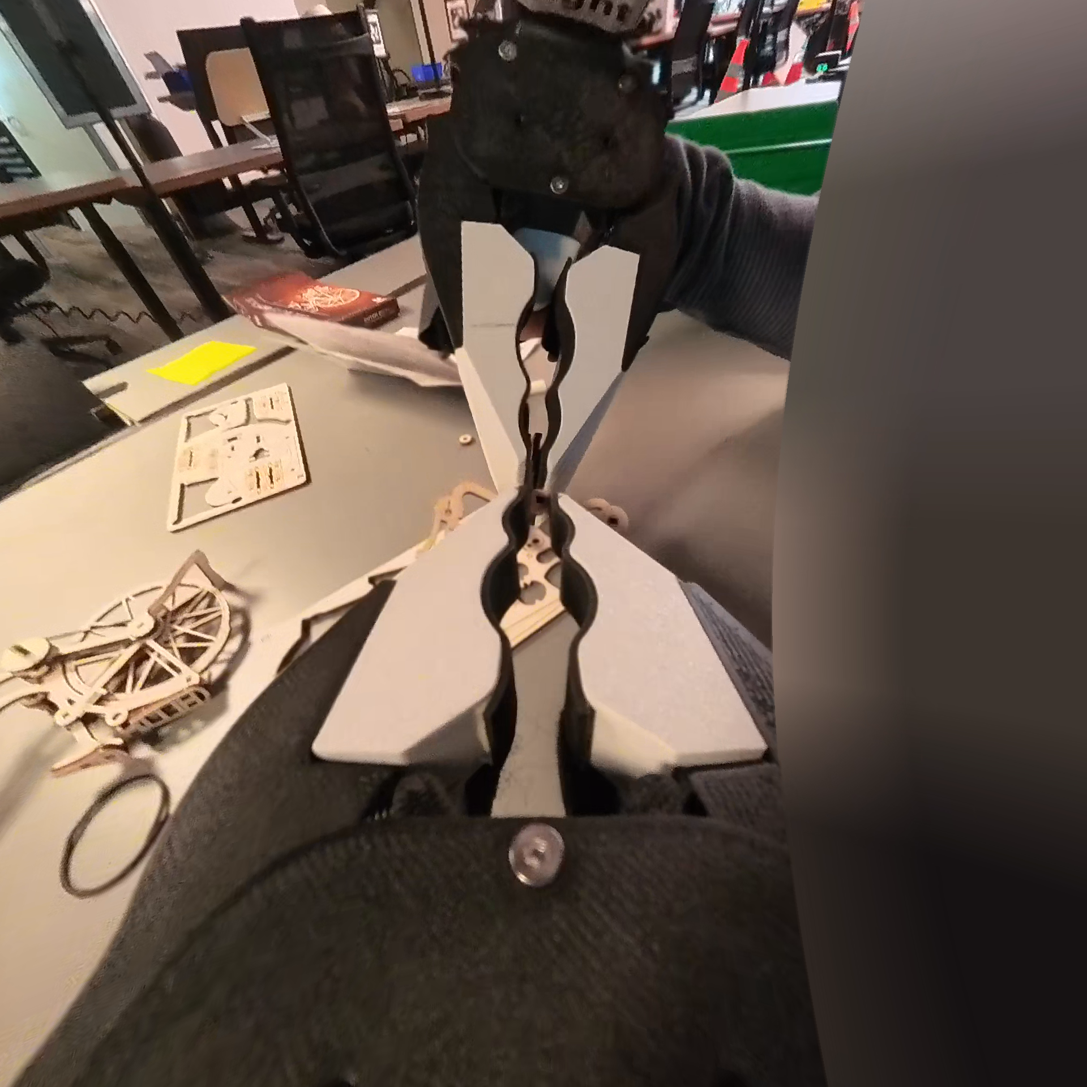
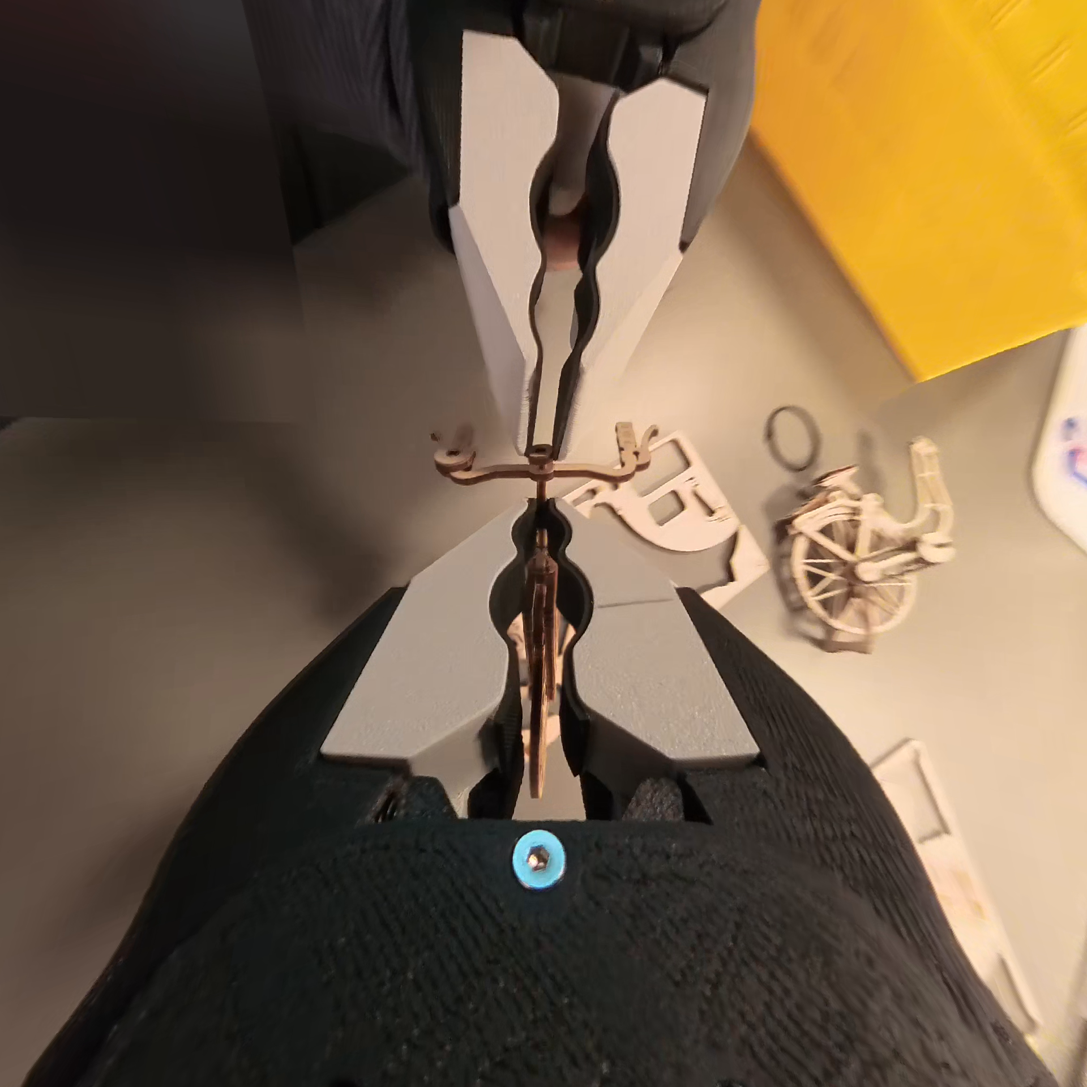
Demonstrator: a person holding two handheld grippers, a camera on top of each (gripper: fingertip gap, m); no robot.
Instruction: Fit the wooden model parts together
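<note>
In the right wrist view the right claw [image 2: 538, 512] is seen clenched on a thin wooden fork part [image 2: 538, 635], held edge-on between the fingers, so its outline is hard to make out. Just beyond its tips a wooden handlebar piece [image 2: 529, 470] is held crosswise, pinched at its middle by the left claw [image 2: 540, 450], which meets it from the opposite side. The two parts touch at that middle joint.

In the left wrist view the left claw [image 1: 536, 494] is shown closed, but the handlebar is almost wholly hidden between the tips. The right claw [image 1: 538, 447] is met tip to tip, with a gloved hand [image 1: 706, 247] behind it.

Farther off on the grey surface [image 1: 364, 435] a part-built wooden bicycle [image 1: 123, 664], a black rubber ring [image 1: 114, 835], a punched wooden sheet [image 1: 238, 453] and a brown box [image 1: 317, 303] are seen. The right side of this view is blurred out.
</note>
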